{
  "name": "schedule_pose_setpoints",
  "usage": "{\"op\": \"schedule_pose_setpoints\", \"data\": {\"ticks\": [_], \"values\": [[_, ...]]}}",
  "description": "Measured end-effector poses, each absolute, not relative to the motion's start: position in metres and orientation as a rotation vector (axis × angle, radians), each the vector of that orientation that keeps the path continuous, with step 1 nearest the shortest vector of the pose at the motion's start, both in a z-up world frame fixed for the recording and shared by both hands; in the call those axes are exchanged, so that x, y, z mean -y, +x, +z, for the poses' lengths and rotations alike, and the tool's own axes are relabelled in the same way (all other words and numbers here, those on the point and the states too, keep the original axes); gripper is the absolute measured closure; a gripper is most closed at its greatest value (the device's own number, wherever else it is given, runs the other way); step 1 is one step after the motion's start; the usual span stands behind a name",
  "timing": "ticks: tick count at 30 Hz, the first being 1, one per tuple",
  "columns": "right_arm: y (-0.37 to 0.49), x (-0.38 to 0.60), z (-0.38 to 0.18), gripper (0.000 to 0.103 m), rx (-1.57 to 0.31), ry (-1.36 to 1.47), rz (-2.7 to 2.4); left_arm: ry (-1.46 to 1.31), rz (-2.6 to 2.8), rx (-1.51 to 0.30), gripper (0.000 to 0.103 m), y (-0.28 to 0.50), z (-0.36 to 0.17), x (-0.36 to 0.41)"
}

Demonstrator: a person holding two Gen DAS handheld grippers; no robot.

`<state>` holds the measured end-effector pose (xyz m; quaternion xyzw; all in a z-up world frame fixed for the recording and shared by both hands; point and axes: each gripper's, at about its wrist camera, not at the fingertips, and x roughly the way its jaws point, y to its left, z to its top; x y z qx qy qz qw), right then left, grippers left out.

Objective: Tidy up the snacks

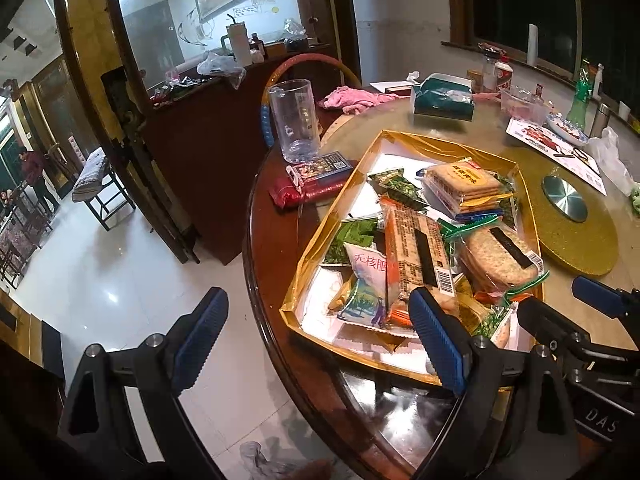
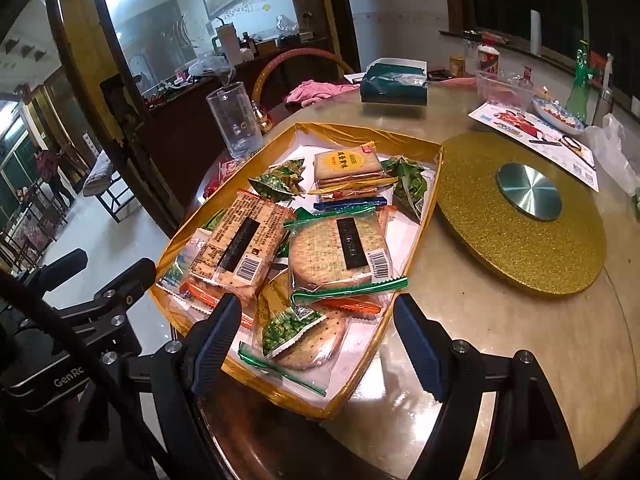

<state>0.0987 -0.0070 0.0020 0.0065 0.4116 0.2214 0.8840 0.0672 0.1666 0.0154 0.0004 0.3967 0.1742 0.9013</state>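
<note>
Left wrist view: the left gripper point(image 1: 320, 340) hangs open and empty off the surface's point(image 1: 280, 264) edge, beside the tray point(image 1: 400, 138) heaped with snacks point(image 1: 416, 252). Right wrist view: the right gripper point(image 2: 316, 344), also open, faces slippery overlapping packets point(image 2: 340, 252); a pinch could drag neighbours out.

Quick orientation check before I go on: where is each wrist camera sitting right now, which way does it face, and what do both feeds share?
Left wrist: at the table's near-left edge, off over the floor, looking forward-right at the gold tray; left gripper open, right gripper's fingers at right.
Right wrist: above the near edge, facing the tray and gold turntable; right gripper open, left gripper's fingers at left.
Shared: tray, snack packs, clear jug, green tissue box.
</note>
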Motion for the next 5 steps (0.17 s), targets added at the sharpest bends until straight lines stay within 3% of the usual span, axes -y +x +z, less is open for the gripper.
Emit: {"op": "schedule_pose_setpoints", "data": {"ticks": [5], "values": [[0.1001, 0.0099, 0.0010, 0.024, -0.858, 0.034, 0.478, 0.024, 0.351, -0.810, 0.012, 0.0697, 0.0161, -0.1615]]}}
